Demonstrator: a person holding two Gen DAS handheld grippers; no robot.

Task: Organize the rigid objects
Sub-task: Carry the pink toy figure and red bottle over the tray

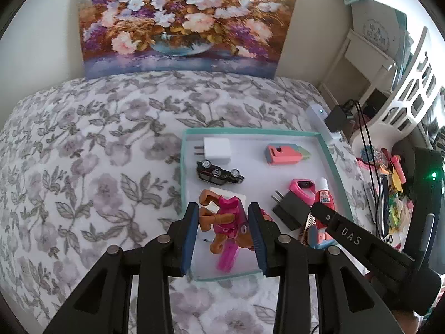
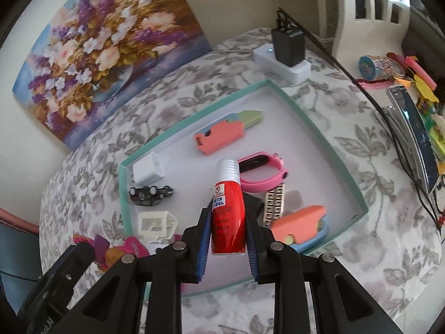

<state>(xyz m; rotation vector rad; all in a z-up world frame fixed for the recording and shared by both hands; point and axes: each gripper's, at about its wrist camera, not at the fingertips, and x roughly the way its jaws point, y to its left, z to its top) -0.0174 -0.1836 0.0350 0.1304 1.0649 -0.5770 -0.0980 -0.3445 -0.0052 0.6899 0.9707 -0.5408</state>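
Tray (image 2: 319, 128): lay on the bedspread (image 1: 83, 153), before the painting (image 1: 178, 22).
In tray: charger (image 2: 147, 171) behind toy car (image 2: 151, 193); watch band (image 2: 261, 172) right of them.
Power strip (image 2: 281, 61): behind the tray.

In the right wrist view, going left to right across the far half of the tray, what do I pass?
White charger → coral and blue utility knife → pink wristband → tray's right teal wall.
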